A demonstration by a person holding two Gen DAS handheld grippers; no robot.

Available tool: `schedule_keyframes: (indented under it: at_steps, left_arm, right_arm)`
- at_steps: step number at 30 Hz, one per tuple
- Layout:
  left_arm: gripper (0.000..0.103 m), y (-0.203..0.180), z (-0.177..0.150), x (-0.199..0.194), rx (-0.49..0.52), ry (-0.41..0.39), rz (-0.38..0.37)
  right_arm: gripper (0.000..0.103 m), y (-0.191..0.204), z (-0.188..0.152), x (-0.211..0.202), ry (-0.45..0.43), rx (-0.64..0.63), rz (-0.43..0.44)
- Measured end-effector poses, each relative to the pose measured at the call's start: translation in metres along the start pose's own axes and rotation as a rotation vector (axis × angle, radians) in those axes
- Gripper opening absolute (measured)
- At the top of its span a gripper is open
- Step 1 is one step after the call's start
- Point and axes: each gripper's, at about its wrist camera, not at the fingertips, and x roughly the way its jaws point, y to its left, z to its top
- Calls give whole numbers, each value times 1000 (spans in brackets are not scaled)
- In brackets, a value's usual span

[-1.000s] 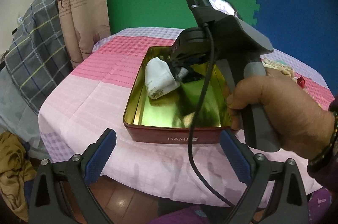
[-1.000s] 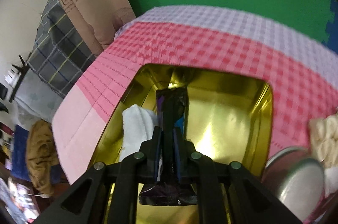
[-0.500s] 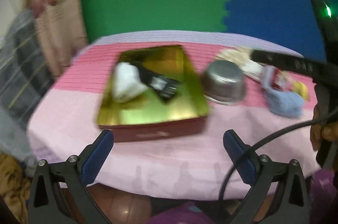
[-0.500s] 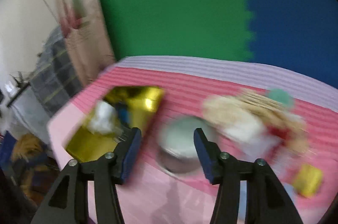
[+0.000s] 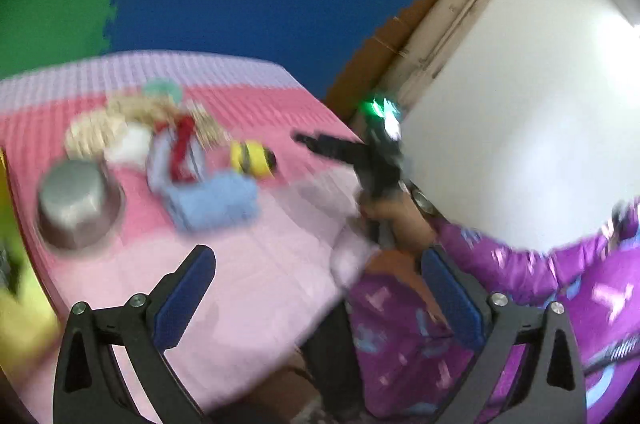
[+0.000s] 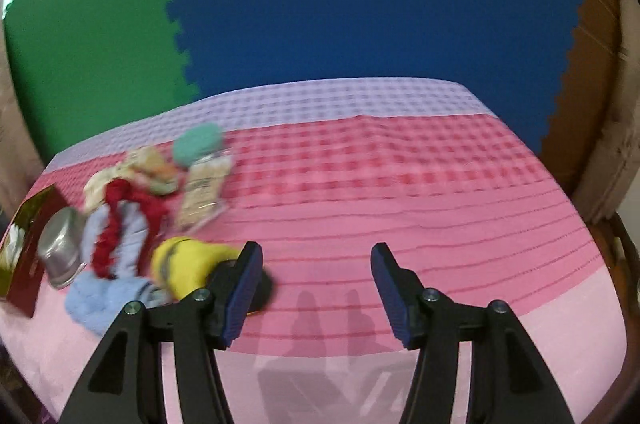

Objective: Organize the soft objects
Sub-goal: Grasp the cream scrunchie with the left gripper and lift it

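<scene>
In the right wrist view the right hand-held gripper (image 6: 316,280) stands with its blue pads apart and nothing between them; only bare pink cloth of the worktop (image 6: 400,192) shows in the gap. Its jaws are parted about halfway and not moving. The soft things lie in a blurred heap at the left of that frame. A yellow plush toy (image 6: 184,264) sits just beside the left pad, partly hidden behind it. Touching it on the left is a light blue cloth (image 6: 100,298), with a red knitted strip (image 6: 116,228) draped over it. Above these lie a cream bundle (image 6: 100,186), a clear packet (image 6: 204,188) and a teal round thing (image 6: 198,142). A steel bowl (image 6: 62,248) stands upside down at the far left, next to the red tin (image 6: 26,264) with a gold inside, where something white (image 6: 14,238) lies.

In the left wrist view the left hand-held gripper (image 5: 320,300) is also wide apart and empty, over the pale pink edge of the worktop. The same heap is at the left of the frame: bowl lower left, blue cloth and yellow toy toward the middle. The right hand-held gripper shows at centre right as a black blurred shape with a green light, held by a hand (image 5: 396,220) in a purple patterned sleeve (image 5: 540,272).
</scene>
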Motion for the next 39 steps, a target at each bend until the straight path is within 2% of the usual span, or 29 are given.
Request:
schedule_keyframes:
  at_steps: [3,6,9,13,21,24,26,27,28,29,31,34,39]
  left_arm:
    - [102,28,48,7,58,-24,216]
    - [102,81,90,36,93,42,478]
    - [100,128,108,65,69,158,547]
    - [100,164,113,95,37,256,523]
    - [100,202,113,130,76,343,555]
    - [100,219,112,138,61,367,543]
    - [92,228,112,140,40,359,524]
    - [72,233,112,142,26,359,509]
    - [36,242,111,144,-13,387,478]
    - [16,250,109,147,-54,419,467]
    - [9,259,110,139,-117,375,438]
    - [8,254,109,131,-116,346,501]
    - [8,221,113,93,-165,181,541]
  right_arm:
    - [59,-2,-1,-3,-52,-35,-73]
    - [63,-5,-4,7,-52,-66,-104]
    - [63,-16,-9,19,-9,-26,-78]
    - [63,-28,-8,20,0,29,-46]
    - [63,-31,-6,38,62,62,-22]
    - [63,-30,-6,41,73,63,-16]
    - [63,-29,-6,44,83,60,-14]
    - [63,-28,-6,46,92,58,-13]
    - [63,-27,-6,49,103,54,-13]
    - [63,-27,-5,51,109,52,-12]
    - [63,-25,-5,53,114,49,-12]
    - [63,-25,-4,54,117,53,-10]
    - [63,-26,-4,53,116,61,-4]
